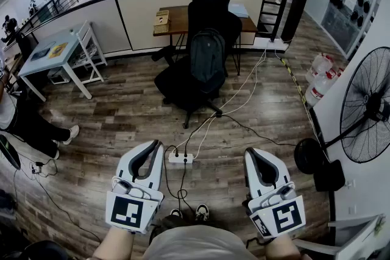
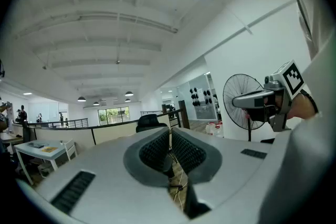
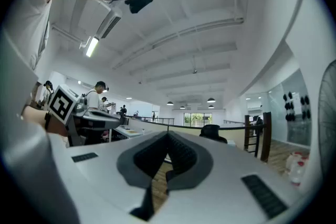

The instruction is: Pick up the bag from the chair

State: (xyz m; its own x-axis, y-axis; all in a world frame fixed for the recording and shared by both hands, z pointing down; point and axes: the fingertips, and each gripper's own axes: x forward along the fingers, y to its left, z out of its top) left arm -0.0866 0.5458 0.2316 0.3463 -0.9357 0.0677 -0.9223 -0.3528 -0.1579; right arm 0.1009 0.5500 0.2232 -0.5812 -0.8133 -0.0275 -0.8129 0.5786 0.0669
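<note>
A dark grey backpack (image 1: pixel 207 61) stands upright on the seat of a black office chair (image 1: pixel 183 85) in the middle of the head view, leaning against the backrest. My left gripper (image 1: pixel 155 146) and right gripper (image 1: pixel 250 154) are held level close to my body, well short of the chair, both shut with nothing between the jaws. In the left gripper view the chair's top (image 2: pixel 149 122) shows just over the closed left gripper (image 2: pixel 170 140). The right gripper view shows that black chair (image 3: pixel 214 132) far off, to the right of the shut right gripper (image 3: pixel 168 143).
A white power strip (image 1: pixel 180 159) and cables lie on the wood floor between me and the chair. A wooden desk (image 1: pixel 177 18) stands behind the chair by a railing. A standing fan (image 1: pixel 365 109) is at right, a white table (image 1: pixel 52 58) and a seated person's legs (image 1: pixel 36 128) at left.
</note>
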